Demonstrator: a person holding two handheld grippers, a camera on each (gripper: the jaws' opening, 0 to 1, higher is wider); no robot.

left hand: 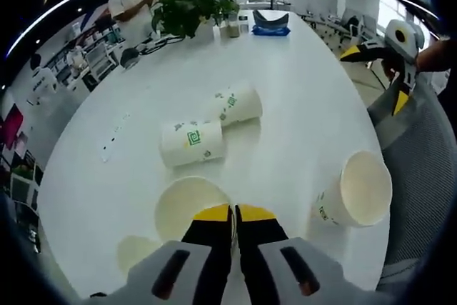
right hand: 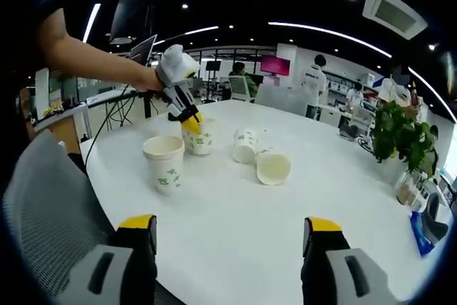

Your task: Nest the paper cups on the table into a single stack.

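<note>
My left claw is pinched on the rim of an upright cup on the tabletop. My right claw is open, well back. Two cups lie sideways beyond the left claw, nearer it; another stands right.

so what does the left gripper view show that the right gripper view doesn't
Left gripper view: the inside of the held cup from above, with the left tool shut on its rim, and the right tool seen from outside, off the table edge. Right gripper view: the right tool's own jaws wide apart, and a ceiling vent. Both: the white table, the pair of lying cups, the standing cup and the plant.
</note>
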